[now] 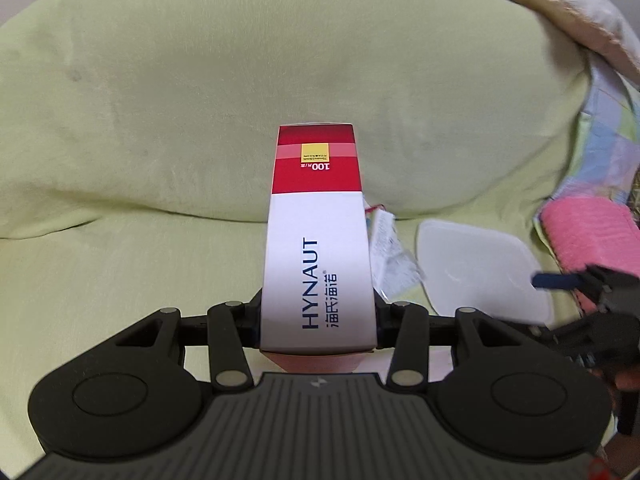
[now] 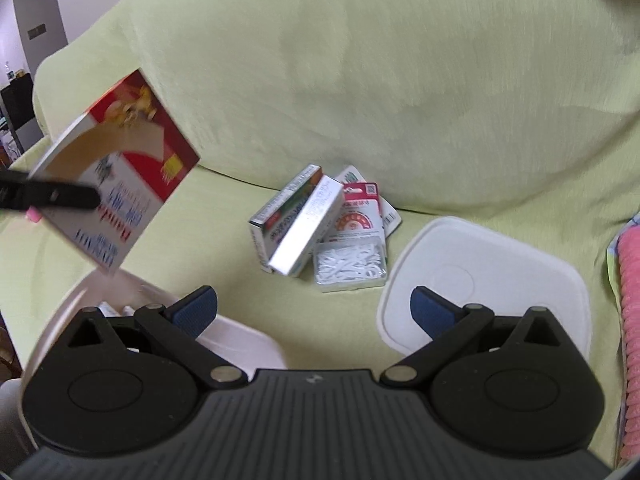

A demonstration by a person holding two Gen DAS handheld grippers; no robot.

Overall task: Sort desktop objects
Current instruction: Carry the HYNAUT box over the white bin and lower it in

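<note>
- HYNAUT box (image 1: pixel 318 256), red and white, is clamped between the left gripper (image 1: pixel 318 320) fingers, held up in the air above the green-covered sofa seat (image 1: pixel 120 272); right wrist view shows it tilted over the white bin (image 2: pixel 248 344) at lower left.
- Right gripper (image 2: pixel 314 312) has its blue-padded fingers (image 2: pixel 196 312) spread wide with nothing between them, hovering near the white lid (image 2: pixel 500 280).
- Risk: grip sits low on a tall box (top-heavy lever), so it may pivot or slip out if swung fast.
- Risk: released at this tilt, the box could catch the bin rim and tumble onto the sofa instead of dropping in.
- Risk: soft cushion under the bin, so a push on the rim could tip it.
- Bin: open, something pale inside near the rim, contents mostly hidden by the gripper, cannot tell what.
- Lid lies flat on the seat, apart from the bin, nothing on it.
- Unsorted pile (image 2: pixel 320 228) waits on the seat between bin and lid: small medicine-type cartons, a pink card pack, a clear case of white floss picks (image 2: pixel 352 266) (likely next).
</note>
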